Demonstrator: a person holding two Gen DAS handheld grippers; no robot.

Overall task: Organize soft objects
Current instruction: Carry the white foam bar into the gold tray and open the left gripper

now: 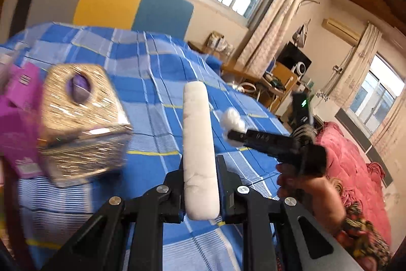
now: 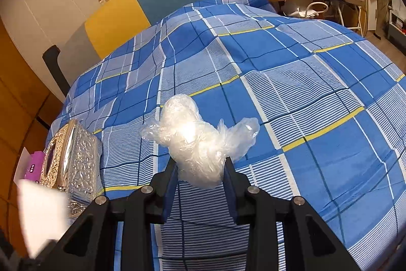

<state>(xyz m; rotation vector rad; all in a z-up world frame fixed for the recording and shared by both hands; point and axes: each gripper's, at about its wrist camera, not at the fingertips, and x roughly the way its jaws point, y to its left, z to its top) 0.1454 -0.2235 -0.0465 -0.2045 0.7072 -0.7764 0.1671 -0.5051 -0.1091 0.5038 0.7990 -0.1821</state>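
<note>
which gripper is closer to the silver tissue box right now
Left. The tissue box sits just left of the left gripper; the right gripper is farther off, across bare bedsheet.

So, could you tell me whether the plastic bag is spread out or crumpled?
Crumpled: the plastic bag is a scrunched wad, pinched by the right gripper.

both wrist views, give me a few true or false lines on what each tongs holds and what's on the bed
1. The left tongs grip a white foam slab. True.
2. The right tongs are empty. False: they pinch a crumpled clear plastic bag.
3. A shiny embossed tissue box sits on the checked bedspread. True.
4. The bedspread is red. False: it is blue plaid with yellow lines.
</note>
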